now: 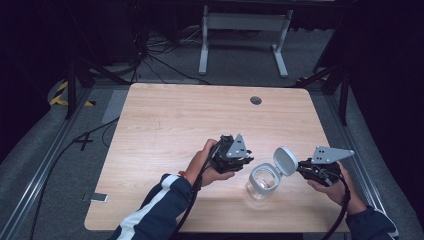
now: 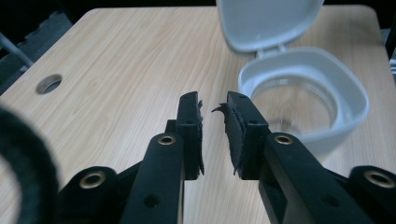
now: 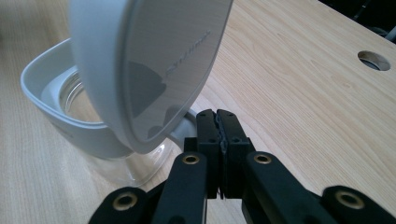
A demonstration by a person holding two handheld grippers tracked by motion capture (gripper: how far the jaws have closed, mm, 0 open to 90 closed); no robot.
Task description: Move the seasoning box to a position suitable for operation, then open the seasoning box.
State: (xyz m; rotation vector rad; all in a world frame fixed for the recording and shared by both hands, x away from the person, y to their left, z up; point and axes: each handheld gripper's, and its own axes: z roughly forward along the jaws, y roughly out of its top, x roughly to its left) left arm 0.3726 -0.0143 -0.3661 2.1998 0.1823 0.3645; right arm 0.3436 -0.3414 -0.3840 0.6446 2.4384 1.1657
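Here, at the lower right of the high view, the right gripper (image 1: 302,167) is sitting with its jaws pressed flat together on nothing, tips just behind the raised lid (image 1: 285,161). In the right gripper view the shut tips (image 3: 218,122) are lying close under the lid's (image 3: 149,65) lower edge, near the hinge; whether they are touching it cannot be told. A push from there is likely what is keeping the lid up, so any slip sideways could be letting it drop back over the mouth.

Slightly further up and to the left, the left gripper (image 1: 245,162) is hovering beside the clear jar (image 1: 262,182), which is standing upright at the lower centre-right of the table (image 1: 165,120). Its jaws are standing narrowly apart with nothing between them, and in the left gripper view they (image 2: 215,109) are pointing at the grey collar (image 2: 303,88) of the open jar.

The jar looks light and smooth; a nudge against its rim could be tipping or sliding it. Nothing is pinning its body, so pressure on the lid may be dragging the whole jar toward the near edge.
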